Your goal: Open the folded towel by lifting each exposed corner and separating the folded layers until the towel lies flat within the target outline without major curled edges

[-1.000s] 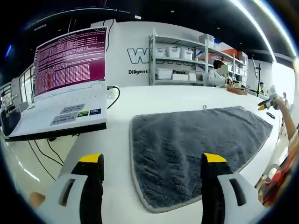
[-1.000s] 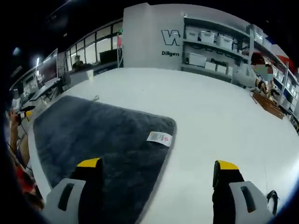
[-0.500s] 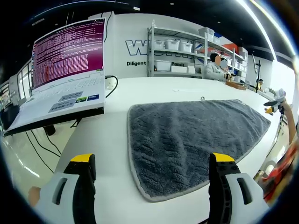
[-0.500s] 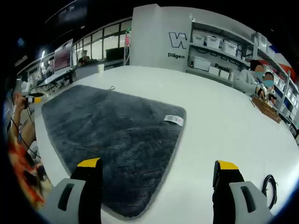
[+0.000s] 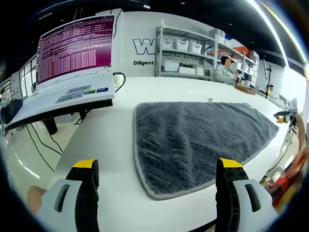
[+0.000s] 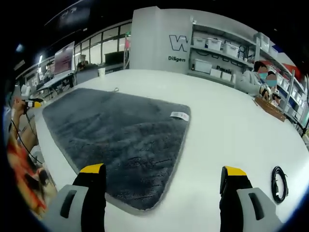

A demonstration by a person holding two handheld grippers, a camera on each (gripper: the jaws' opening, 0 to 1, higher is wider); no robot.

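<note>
A big white table [image 5: 111, 130] takes most of the room in front of me, and on it a dark grey towel [image 5: 193, 135] lies spread out and flat, with a lighter grey border all around. In the right gripper view the same towel [image 6: 116, 135] reaches from the left side of the table toward its middle, and a small white label [image 6: 179, 115] sits at the far right corner of it. I do not see any outline drawn on the table, so I cannot tell if the towel is inside one.

Behind the table, a white wall carries dark letters, and metal shelves [image 5: 186, 53] with pale storage boxes stand against it. An open laptop [image 5: 72, 67] with a purple screen of text rests on the table to the left of the towel, well apart from it.

The left gripper [image 5: 157, 166] hangs above the near edge of the towel; its two yellow-tipped jaws stand wide apart and hold nothing. The right gripper [image 6: 164, 171] is also spread wide and empty, above the near corner of the towel.

A small black coiled cable [image 6: 279, 183] lies on the table at the right, far from the towel.
</note>
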